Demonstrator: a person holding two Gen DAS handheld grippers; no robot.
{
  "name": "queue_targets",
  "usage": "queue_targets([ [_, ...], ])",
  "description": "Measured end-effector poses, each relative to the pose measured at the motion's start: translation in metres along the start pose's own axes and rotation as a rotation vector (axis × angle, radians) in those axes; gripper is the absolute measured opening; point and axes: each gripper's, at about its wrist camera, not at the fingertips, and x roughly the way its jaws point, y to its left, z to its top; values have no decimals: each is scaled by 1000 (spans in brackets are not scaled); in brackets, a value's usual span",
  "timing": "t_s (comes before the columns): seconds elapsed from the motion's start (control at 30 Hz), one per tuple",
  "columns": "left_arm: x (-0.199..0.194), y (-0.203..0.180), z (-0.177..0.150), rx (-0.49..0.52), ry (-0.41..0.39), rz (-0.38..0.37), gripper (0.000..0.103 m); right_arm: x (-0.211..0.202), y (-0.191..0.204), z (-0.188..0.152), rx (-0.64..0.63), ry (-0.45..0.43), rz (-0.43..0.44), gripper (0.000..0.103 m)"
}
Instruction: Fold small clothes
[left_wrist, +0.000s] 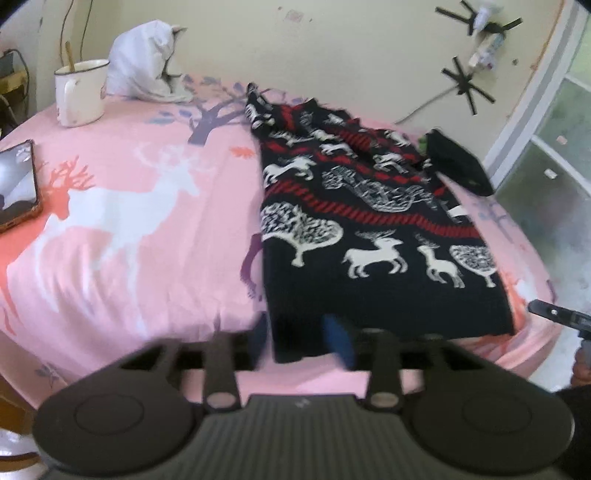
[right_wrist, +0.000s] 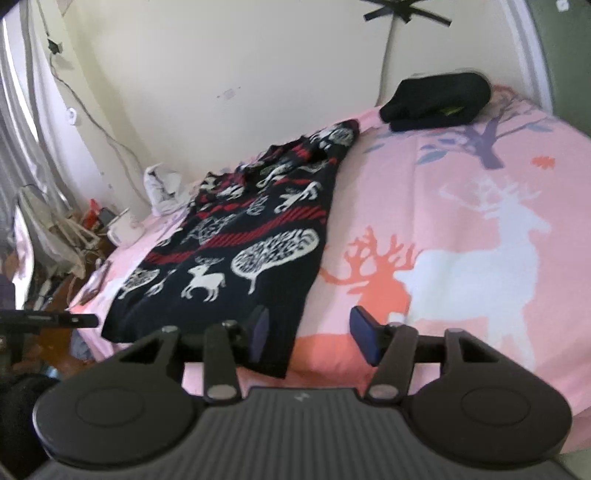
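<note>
A dark knitted sweater with white deer, trees and red stripes lies spread flat on the pink deer-print bed sheet. My left gripper is at the sweater's near hem. Its jaws stand apart, with the hem's left corner between them and the pads not visibly pressing. In the right wrist view, my right gripper is open at the other near corner of the sweater. One fingertip is over the knit, the other over the bare sheet. Each gripper's tip shows at the edge of the other's view.
A folded black garment lies at the far corner of the bed by the wall. A white enamel mug, a white cloth bundle and a phone sit on the left part of the bed. Clutter covers the floor beyond the bed.
</note>
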Motion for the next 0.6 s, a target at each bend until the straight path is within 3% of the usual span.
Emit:
queue_targets([
  [0.13,11,8,4,-43,36,-8,50,13,4,-4,-10,26,34,51],
  [0.17,16,10,4,-49,53,-7,48,20,6,-6,-11,43,50,42],
  [0.2,22,11,5,-56,81,-7,34,30,8,-9,-9,67,71,33],
  [0.23,27,10,4,-60,109,-14,5,36,13,-13,-17,67,89,23],
  [0.33,25,11,5,-67,136,-50,6,39,26,-9,-72,93,141,7],
  [0.5,-11,18,32,-147,10,-185,6,17,3,24,10,13,202,6],
  [0.6,-14,16,65,-162,-83,-217,6,22,-11,61,44,-76,212,6],
])
